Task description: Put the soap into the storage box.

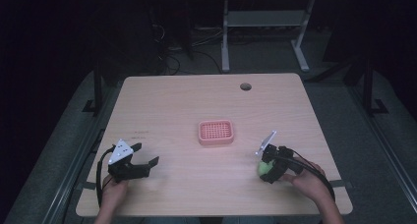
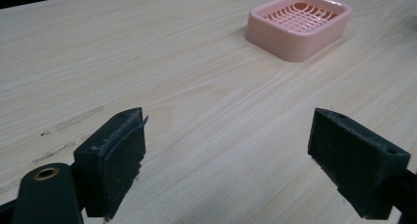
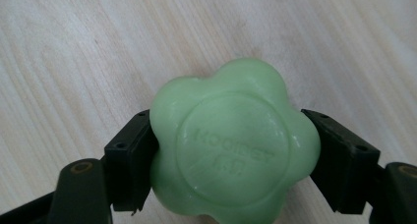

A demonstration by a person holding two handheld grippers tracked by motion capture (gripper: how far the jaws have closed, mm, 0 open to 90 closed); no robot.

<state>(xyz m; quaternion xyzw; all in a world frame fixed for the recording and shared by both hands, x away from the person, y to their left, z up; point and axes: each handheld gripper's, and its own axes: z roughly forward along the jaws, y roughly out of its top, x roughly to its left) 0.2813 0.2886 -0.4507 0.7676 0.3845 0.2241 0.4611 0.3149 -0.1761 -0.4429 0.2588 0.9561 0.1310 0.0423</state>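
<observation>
A pink soap dish [image 1: 216,132] with a grid floor sits at the table's middle; it also shows far right in the left gripper view [image 2: 299,23]. My right gripper [image 1: 269,169] at the front right is shut on a green flower-shaped soap [image 1: 266,168], with both jaws pressed against the soap's [image 3: 231,145] sides just above the wood. My left gripper [image 1: 143,155] rests at the front left, open, its two pads [image 2: 115,160] wide apart with nothing between them and bare table ahead.
The wooden table [image 1: 172,101] has a round cable hole [image 1: 245,86] near its far edge. Faint dark scuffs [image 2: 74,121] mark the wood ahead of my left gripper. Desk legs and cables stand on the dark floor beyond the table.
</observation>
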